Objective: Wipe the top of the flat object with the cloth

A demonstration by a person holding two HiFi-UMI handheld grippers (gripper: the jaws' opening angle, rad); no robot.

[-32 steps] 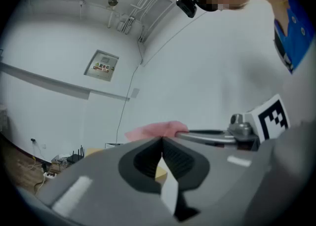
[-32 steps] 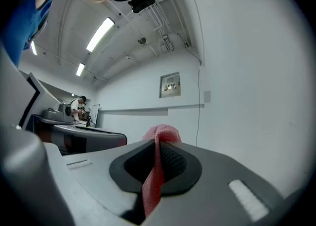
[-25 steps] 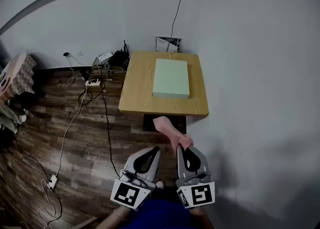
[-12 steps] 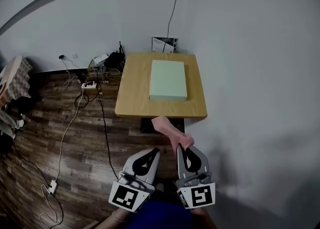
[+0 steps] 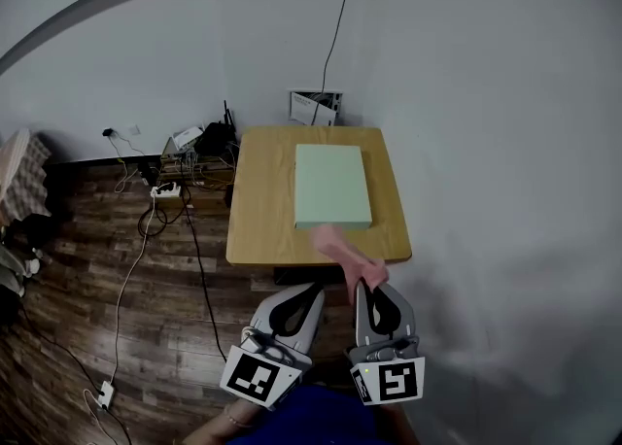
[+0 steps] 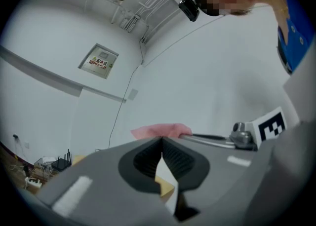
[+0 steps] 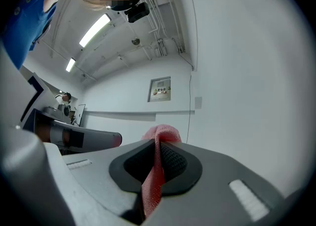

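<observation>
The flat pale green object [image 5: 332, 186] lies on a small wooden table [image 5: 260, 200] against the wall. My right gripper [image 5: 361, 286] is shut on a pink cloth [image 5: 340, 249], which sticks out past its tips over the table's near edge. In the right gripper view the cloth [image 7: 152, 185] runs pinched between the closed jaws of the right gripper [image 7: 159, 143]. My left gripper [image 5: 314, 290] hovers beside it, shut and empty; the left gripper view shows this gripper [image 6: 161, 141] with its jaws together and the cloth [image 6: 160, 131] beyond them.
Cables and a power strip [image 5: 165, 190] lie on the wooden floor [image 5: 117, 297] left of the table. A router [image 5: 209, 137] and small boxes sit by the back wall. A white wall [image 5: 505, 190] runs close along the table's right side.
Both grippers have moved forward to the table. The table looks nearer, and the cloth's tip now overlaps its near edge. The jaws stay as they were.
</observation>
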